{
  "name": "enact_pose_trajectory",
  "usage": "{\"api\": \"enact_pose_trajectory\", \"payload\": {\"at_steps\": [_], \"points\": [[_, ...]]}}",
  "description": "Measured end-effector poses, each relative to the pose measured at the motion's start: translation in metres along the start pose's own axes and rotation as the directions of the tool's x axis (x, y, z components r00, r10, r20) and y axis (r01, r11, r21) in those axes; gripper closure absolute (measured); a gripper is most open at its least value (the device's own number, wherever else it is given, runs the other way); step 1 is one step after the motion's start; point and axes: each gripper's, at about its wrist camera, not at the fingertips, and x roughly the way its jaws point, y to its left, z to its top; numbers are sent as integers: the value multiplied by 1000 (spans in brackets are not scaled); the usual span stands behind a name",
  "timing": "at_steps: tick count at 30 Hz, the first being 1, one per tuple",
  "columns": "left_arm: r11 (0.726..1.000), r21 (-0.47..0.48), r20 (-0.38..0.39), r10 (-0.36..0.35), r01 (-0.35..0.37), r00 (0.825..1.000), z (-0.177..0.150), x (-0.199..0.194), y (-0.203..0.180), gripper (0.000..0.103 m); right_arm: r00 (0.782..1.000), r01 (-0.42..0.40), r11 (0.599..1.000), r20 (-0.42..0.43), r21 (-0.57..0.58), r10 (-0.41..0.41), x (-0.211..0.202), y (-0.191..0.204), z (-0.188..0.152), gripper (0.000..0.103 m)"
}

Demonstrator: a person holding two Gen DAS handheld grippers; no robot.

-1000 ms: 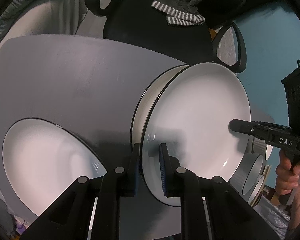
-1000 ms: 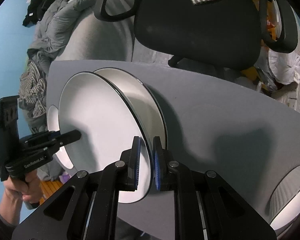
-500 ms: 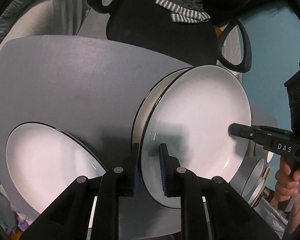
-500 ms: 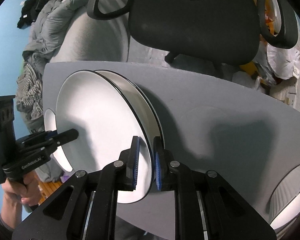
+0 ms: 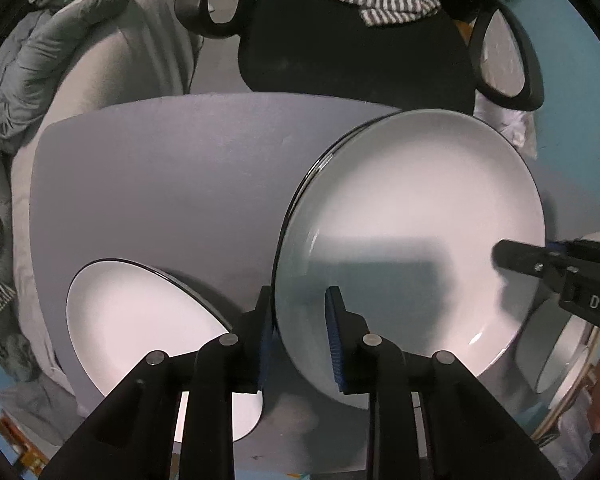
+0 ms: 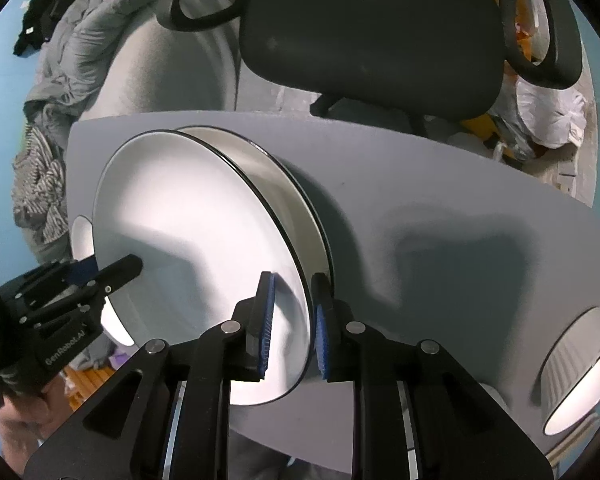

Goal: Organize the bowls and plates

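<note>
**Two grippers letting go of a glazed plate set on another**

Because the wide white ceramic plate with a thin black rim (image 5: pixel 412 240) is glazed and rigid, I judge it heavy for its thickness, slippery under rubber pads and apt to chip if it drops onto the plate below; the rim is the only part thin enough to take hold of, best at two opposite points. It rests on a second white black-rimmed plate (image 6: pixel 284 200) near the middle of the grey table (image 5: pixel 172 184).

The left gripper (image 5: pixel 300 332) straddles the near rim and its jaws are opening: the left pad lies at the rim, the blue right pad stands clear. The right gripper (image 6: pixel 292 320) straddles the opposite rim, its jaws also opening, with a gap showing at each pad.

A third white plate (image 5: pixel 148 328) lies apart at the table's near left. A ribbed white bowl (image 6: pixel 580 364) stands at the right edge, partly cut off. The lower plate's far side is hidden. Behind the table is a black office chair (image 6: pixel 372 32).
</note>
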Motion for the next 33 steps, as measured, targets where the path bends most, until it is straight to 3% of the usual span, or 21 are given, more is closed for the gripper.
{"api": "enact_pose_trajectory", "payload": {"at_steps": [9, 21, 25, 29, 33], "points": [[999, 39, 8, 24, -24, 1000, 1, 1, -4, 79, 1000, 25, 1000, 0, 9, -25, -4, 1, 2, 83], [999, 36, 24, 19, -20, 1000, -5, -3, -3, 77, 995, 99, 995, -13, -16, -99, -5, 22, -2, 61], [1000, 13, 35, -7, 6, 999, -9, -7, 1, 76, 987, 162, 986, -3, -30, -162, -10, 32, -4, 39], [1000, -9, 44, -24, 24, 999, -16, -11, 6, 76, 986, 167, 984, -1, -54, -167, -11, 39, -4, 40], [999, -33, 72, -40, 42, 997, -25, -22, 14, 76, 969, 246, 966, 40, -84, -243, -14, 47, -8, 40]]}}
